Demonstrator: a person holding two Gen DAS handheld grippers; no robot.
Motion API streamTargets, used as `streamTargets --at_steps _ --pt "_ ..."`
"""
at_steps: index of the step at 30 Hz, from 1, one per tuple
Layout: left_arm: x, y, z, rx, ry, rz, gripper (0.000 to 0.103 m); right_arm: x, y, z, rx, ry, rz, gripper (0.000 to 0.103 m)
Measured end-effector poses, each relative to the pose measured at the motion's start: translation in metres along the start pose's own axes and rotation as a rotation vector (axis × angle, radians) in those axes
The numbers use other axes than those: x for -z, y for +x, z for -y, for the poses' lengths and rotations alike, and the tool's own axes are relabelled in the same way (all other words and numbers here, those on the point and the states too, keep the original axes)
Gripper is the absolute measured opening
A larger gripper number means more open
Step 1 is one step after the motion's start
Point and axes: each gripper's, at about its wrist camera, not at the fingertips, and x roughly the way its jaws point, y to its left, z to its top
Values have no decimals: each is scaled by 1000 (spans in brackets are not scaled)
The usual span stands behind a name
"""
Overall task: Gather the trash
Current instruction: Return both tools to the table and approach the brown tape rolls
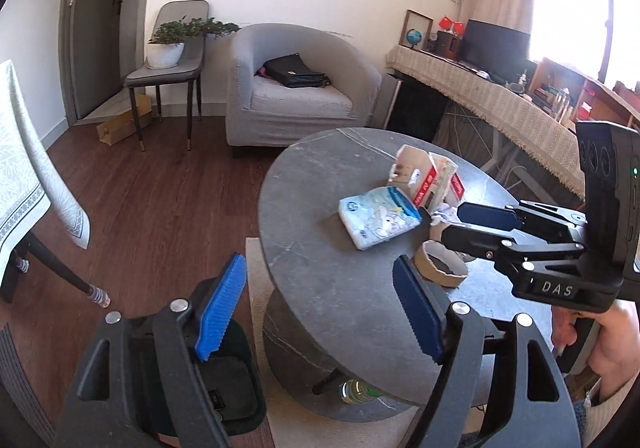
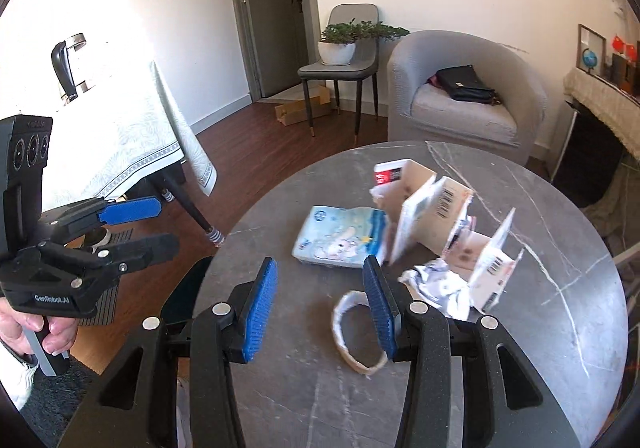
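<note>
We worked off the round grey table [image 2: 440, 388], left to right. Left of the table and off its edge, our left gripper [image 2: 138, 228] hung over the wood floor, fingers spread and holding nothing. Below it, tucked against the table's base, sat a dark bin [image 1: 232, 380], which we judged to be where the trash should go. On the table's middle lay the blue-and-white tissue pack [image 2: 340, 242], flat and untouched. Just right of the pack stood the torn cardboard carton [image 2: 428, 207], flaps open and leaning. Nearer us than the carton lay a crumpled white wrapper [image 2: 436, 286] and, at the table's near side, a cardboard tape ring [image 2: 356, 332]. Our right gripper [image 2: 324, 308] hovered above the table with its fingers released, one pad overlapping the ring's rim in view; contact we could not confirm.

For a clean grab, we reckoned the right gripper should drop one finger inside the ring and one outside, pinch the wall gently so it did not buckle, lift straight, then carry it left to the bin.
</note>
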Motion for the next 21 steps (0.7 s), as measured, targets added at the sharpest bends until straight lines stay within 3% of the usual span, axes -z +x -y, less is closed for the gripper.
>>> streamTargets --at_steps 16,21 --pt "20 65 101 114 135 -113 81 36 -33 70 70 97 10 45" --pt "22 87 111 86 131 -144 81 46 -38 85 73 112 4 45"
